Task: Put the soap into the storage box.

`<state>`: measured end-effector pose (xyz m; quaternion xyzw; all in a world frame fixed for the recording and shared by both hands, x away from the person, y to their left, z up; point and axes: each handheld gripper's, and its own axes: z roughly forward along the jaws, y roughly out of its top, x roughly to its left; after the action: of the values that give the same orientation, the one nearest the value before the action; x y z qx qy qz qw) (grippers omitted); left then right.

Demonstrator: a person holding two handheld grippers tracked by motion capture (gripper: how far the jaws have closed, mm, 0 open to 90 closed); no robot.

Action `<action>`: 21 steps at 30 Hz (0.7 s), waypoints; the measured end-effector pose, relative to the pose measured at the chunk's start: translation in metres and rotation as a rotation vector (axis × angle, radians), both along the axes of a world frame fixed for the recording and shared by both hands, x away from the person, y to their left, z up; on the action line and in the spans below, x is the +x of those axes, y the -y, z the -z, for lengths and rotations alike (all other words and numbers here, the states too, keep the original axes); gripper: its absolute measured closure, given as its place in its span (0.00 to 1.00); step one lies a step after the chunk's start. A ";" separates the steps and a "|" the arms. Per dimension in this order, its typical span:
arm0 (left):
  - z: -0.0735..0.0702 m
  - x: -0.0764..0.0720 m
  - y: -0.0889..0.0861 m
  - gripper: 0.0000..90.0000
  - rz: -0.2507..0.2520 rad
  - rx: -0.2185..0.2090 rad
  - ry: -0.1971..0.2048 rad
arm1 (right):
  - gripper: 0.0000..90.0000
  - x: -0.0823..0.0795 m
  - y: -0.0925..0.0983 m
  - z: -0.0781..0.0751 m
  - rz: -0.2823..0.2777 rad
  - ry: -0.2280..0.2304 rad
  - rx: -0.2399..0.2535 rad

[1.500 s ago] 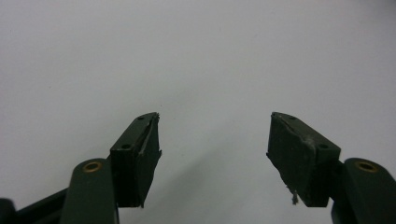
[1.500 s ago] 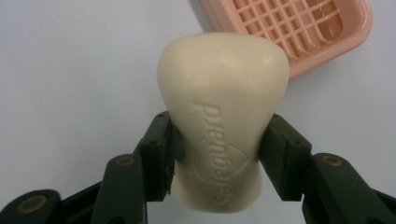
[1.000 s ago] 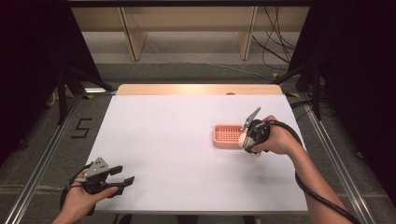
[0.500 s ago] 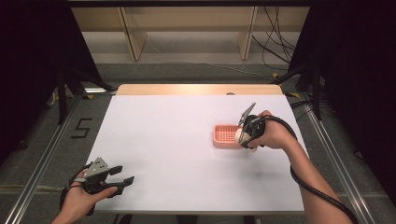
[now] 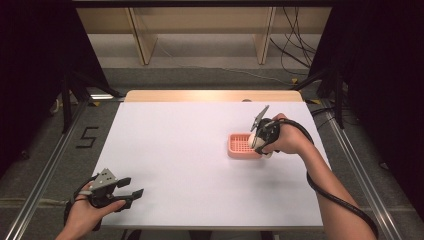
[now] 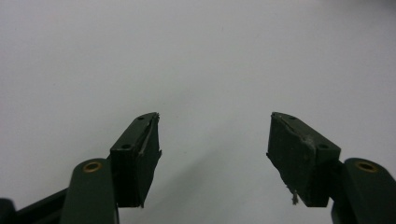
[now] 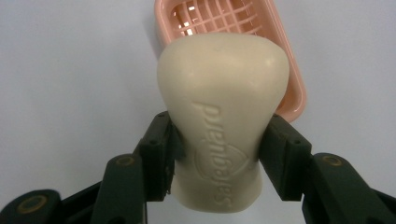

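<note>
Soap bar clamped in the right fingers, just over the pink soap dish.

The right gripper (image 7: 219, 154) has its fingers (image 7: 161, 154) pressed on both sides of a cream bar of soap (image 7: 222, 121) stamped "Safeguard", the bar standing up between them. Right behind it sits the pink slatted soap dish (image 7: 289, 65) on the white desk (image 5: 175, 150); from the high view the soap (image 5: 261, 146) hangs at the dish's right edge, right of the desk's centre. Over at the near left corner, the left gripper (image 6: 215, 140) rests low above the bare desk, its fingers (image 6: 140, 149) spread wide apart with nothing between them.
</note>
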<state>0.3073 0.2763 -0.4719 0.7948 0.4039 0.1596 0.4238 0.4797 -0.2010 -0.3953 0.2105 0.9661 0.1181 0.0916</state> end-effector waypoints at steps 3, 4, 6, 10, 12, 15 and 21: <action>0.000 0.000 0.000 0.37 -0.006 0.005 0.001 | 0.56 0.002 -0.002 0.000 -0.011 0.011 0.004; 0.000 0.000 0.000 0.37 -0.006 0.005 0.001 | 0.56 0.002 -0.002 0.000 -0.011 0.011 0.004; -0.001 -0.001 0.000 0.37 -0.009 0.007 -0.001 | 0.56 0.003 -0.003 0.000 -0.011 0.006 -0.001; -0.001 -0.001 0.000 0.37 -0.007 0.009 -0.001 | 0.56 0.005 -0.005 0.001 -0.010 0.003 -0.007; -0.001 -0.001 0.000 0.37 -0.007 0.009 -0.001 | 0.56 0.006 -0.005 0.001 -0.012 0.007 -0.009; 0.000 0.000 0.000 0.37 -0.001 -0.001 -0.002 | 0.56 0.007 -0.006 0.003 -0.015 0.002 -0.002; 0.000 -0.001 0.001 0.37 -0.009 -0.005 -0.001 | 0.56 0.007 -0.010 0.003 0.003 0.005 -0.014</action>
<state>0.3065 0.2755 -0.4720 0.7922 0.4080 0.1599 0.4247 0.4868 -0.1912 -0.3978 0.2108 0.9664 0.1116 0.0955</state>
